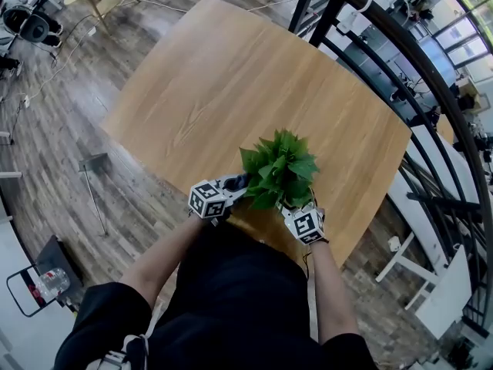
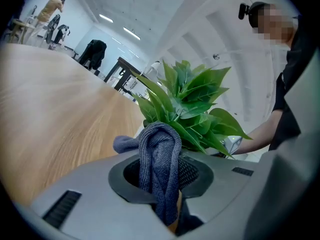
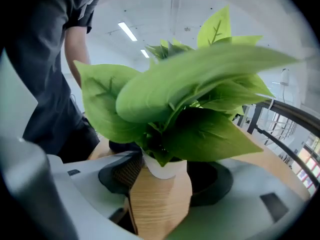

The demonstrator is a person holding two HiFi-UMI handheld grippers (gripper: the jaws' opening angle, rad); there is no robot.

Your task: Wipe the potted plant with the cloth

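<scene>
While the right gripper (image 3: 160, 181) clamps the pot (image 3: 159, 209) and the left gripper (image 2: 161, 176) pinches the cloth (image 2: 159, 149), rough wiping could tear leaves (image 2: 192, 101)

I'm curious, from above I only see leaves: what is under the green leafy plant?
A faceted, wood-grained pot with a white inner rim, clamped between the right gripper's jaws. The leaves cover any soil, and the pot's base is out of sight.
</scene>
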